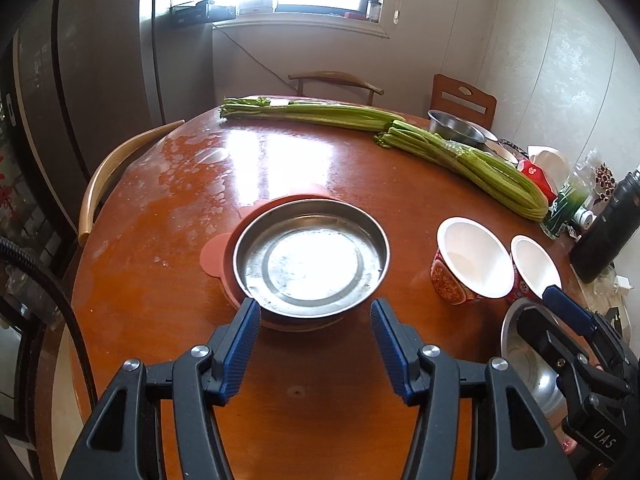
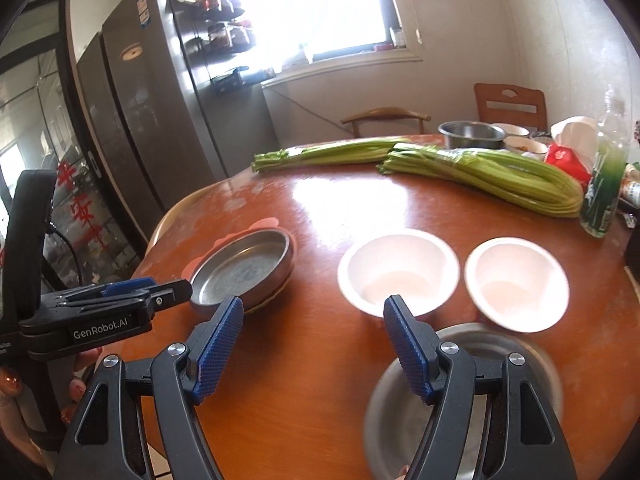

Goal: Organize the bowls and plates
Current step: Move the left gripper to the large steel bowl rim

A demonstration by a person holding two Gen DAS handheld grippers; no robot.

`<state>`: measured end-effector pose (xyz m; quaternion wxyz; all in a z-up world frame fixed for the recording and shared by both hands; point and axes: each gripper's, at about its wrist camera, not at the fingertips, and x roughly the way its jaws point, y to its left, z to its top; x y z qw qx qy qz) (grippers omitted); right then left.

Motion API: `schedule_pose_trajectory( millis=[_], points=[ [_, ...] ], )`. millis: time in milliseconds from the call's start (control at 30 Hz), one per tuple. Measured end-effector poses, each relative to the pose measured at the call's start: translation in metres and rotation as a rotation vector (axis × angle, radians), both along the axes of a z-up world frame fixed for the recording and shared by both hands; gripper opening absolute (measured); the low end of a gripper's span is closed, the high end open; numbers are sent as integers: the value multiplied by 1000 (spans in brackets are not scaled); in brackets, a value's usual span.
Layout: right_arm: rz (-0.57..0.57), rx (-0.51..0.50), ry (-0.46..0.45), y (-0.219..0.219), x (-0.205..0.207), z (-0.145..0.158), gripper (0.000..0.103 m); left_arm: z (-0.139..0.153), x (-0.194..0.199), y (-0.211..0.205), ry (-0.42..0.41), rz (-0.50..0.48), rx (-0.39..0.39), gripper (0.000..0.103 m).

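Observation:
A shallow steel plate (image 1: 312,256) sits on a pink plate or mat (image 1: 214,256) in the middle of the round wooden table (image 1: 168,312). My left gripper (image 1: 314,316) hovers open just before the steel plate's near rim, with nothing between its blue pads. Two white bowls with red patterned sides (image 1: 472,260) (image 1: 532,268) stand to the right. In the right wrist view they are the near-left bowl (image 2: 398,272) and the right bowl (image 2: 516,284). My right gripper (image 2: 314,320) is open and empty above a blurred steel bowl (image 2: 384,412) at the table's near edge.
Two celery bunches (image 1: 472,160) (image 1: 312,110) lie across the far side. Behind them stand a steel bowl (image 1: 456,126) and small dishes. A green bottle (image 2: 604,184), a red tissue pack (image 2: 568,160) and a black flask (image 1: 612,228) crowd the right edge. Chairs ring the table.

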<state>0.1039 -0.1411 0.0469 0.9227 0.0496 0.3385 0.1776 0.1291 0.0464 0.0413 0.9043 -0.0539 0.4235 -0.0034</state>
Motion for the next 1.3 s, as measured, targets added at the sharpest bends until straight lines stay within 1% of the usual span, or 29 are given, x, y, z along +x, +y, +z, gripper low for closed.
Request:
schedule_pose_trajectory(
  millis=[100,267,433,567,700,867,1100,1200,1300],
  points=[
    [-30,9,-18,-17,-2,6,74,4,1,-16,-7,-19,14,57],
    [-87,-3,-58,-47,-8,14,74,11,0,-44,-32,-67,29,57],
    [-146,4,-73,-79,-12,19,75,11,-3,-70,-42,-119,23,58],
    [-193,-12,-71,-100,-16,18,75,8,-6,-88,-44,-154,19,59],
    [-219,-5,-62,-116,-23,15,75,7,-9,-103,-33,-201,-19,59],
    [-241,-10,-65,-126,-34,14,75,7,-15,-122,-42,-219,14,59],
    [-240,-19,-58,-131,-44,11,75,4,-22,-142,-36,-264,16,59],
    [-225,-3,-46,-132,-47,8,75,4,-24,-146,-42,-270,16,60],
    [-223,-18,-31,-130,-49,4,75,1,-26,-148,-41,-273,9,60]
  ],
)
